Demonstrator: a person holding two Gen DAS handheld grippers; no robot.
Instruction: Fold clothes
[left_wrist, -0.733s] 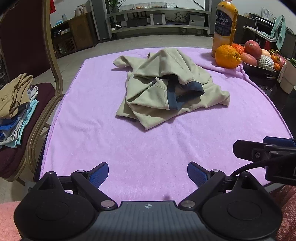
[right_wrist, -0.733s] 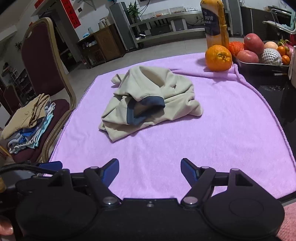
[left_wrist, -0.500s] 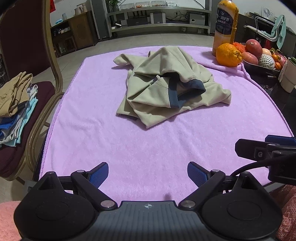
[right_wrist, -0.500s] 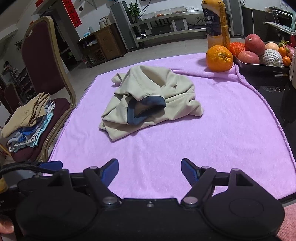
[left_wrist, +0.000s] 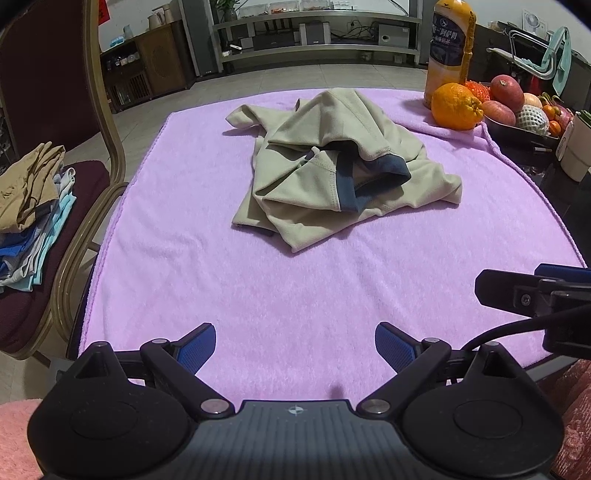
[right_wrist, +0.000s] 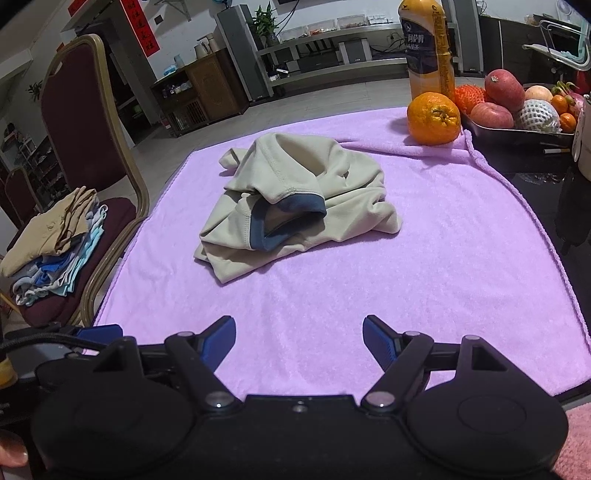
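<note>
A crumpled beige shirt with dark blue trim (left_wrist: 332, 173) lies in a heap on the purple towel (left_wrist: 295, 295) that covers the table; it also shows in the right wrist view (right_wrist: 295, 199). My left gripper (left_wrist: 295, 347) is open and empty, low over the towel's near edge, well short of the shirt. My right gripper (right_wrist: 299, 338) is open and empty, also at the near edge, to the right of the left one. Part of the right gripper shows at the right of the left wrist view (left_wrist: 535, 295).
A red chair (right_wrist: 88, 155) at the left holds a stack of folded clothes (right_wrist: 55, 240). At the back right stand an orange (right_wrist: 434, 118), a juice bottle (right_wrist: 428, 51) and a tray of fruit (right_wrist: 517, 110). A white cup (left_wrist: 576, 147) sits on the dark table edge.
Both grippers have drifted slightly; the shirt sits a little lower in the left wrist view. Both stay open and nothing has been taken hold of.
</note>
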